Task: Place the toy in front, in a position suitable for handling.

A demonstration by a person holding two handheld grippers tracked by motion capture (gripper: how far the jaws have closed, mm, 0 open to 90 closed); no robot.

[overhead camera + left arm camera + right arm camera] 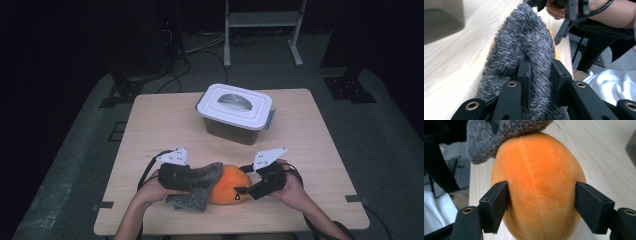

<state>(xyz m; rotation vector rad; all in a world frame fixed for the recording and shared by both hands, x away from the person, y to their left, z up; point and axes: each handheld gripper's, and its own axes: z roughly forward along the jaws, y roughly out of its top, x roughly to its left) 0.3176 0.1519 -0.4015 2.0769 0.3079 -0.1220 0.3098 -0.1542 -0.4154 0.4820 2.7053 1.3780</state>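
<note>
Grey fuzzy cloth (196, 187) is clamped by left gripper (176, 175) over orange plush (229, 185), near tabletop (150, 125) front edge; right gripper (541, 202) is released, jaws straddling plush.

Each black gripper (235, 192) has 2 jaws, brass-ringed screws, grey plate.

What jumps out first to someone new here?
The orange plush toy at the table's near edge, half draped by a fuzzy grey cloth. The left gripper pinches the cloth; the right gripper straddles the toy. Behind stands a white-lidded bin.
</note>
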